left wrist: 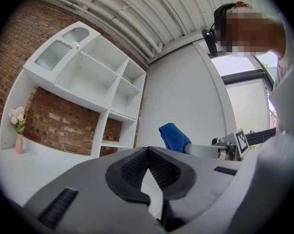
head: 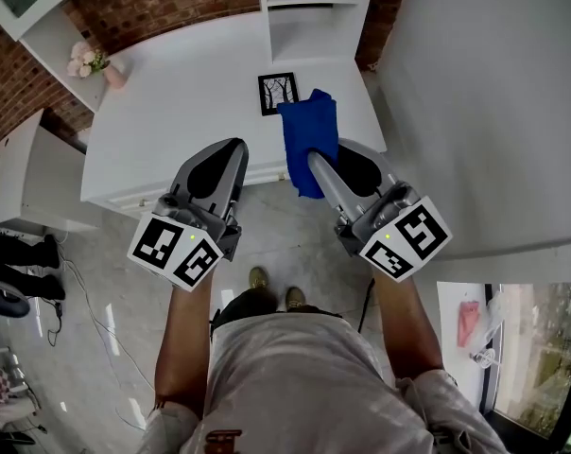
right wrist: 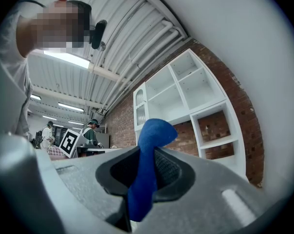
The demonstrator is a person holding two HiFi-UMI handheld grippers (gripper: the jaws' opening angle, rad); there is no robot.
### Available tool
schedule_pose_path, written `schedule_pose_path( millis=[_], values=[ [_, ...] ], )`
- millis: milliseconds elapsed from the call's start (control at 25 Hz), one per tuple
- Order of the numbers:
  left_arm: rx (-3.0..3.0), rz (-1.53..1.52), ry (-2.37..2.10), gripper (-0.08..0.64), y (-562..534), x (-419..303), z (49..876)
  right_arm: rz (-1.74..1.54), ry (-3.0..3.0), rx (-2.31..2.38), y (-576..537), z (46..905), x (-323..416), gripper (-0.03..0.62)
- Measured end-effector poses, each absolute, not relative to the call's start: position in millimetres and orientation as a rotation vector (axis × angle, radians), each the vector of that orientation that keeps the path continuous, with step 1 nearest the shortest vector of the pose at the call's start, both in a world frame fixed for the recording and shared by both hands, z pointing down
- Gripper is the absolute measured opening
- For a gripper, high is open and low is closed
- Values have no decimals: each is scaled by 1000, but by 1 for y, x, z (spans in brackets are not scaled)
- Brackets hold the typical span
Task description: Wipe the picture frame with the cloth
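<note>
The fingers (right wrist: 174, 168) of the right gripper (right wrist: 146, 152) are pinched on the blue cloth (right wrist: 149, 140). A fold of it bulges above the tips at the middle of the right gripper view and a tail hangs below the pads. The left gripper (left wrist: 148, 152) has its fingers (left wrist: 132, 167) pressed together on nothing.

The step in hand looks like bringing the cloth onto the picture frame (head: 276, 93). The wiping has probably not begun. To do it well, I would lower the right gripper so the loose bulk of cloth meets the glass, not the hard jaw tips. Then I would stroke lightly across the face. The frame looks light and may skid on the smooth white table (head: 172, 102), so the left gripper's closed tips could brace one edge.

Only the head view shows the frame: a small black-edged print at upper centre, seemingly face up on the table. The cloth is just beside its right edge and may overlap the lower right corner. Neither gripper view shows the frame, since both look over it to the white shelf unit (left wrist: 88, 77) and brick wall. The right gripper view alone shows how the cloth sits between the pads. The left gripper view shows the cloth from the side, at centre right. It also shows a pink vase of flowers (left wrist: 18, 130) at far left.
</note>
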State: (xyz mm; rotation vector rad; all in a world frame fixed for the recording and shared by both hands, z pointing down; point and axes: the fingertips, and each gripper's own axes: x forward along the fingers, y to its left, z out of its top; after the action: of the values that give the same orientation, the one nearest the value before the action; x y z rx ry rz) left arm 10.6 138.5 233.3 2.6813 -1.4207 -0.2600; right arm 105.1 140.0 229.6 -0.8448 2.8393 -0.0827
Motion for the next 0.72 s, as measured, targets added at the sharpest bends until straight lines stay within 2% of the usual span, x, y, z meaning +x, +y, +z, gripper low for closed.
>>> schedule_pose_path(
  millis=[720],
  values=[
    [2696,-267,-1365,0,20,-32,253,-74,2867,-904,34,244,60,69]
  ],
)
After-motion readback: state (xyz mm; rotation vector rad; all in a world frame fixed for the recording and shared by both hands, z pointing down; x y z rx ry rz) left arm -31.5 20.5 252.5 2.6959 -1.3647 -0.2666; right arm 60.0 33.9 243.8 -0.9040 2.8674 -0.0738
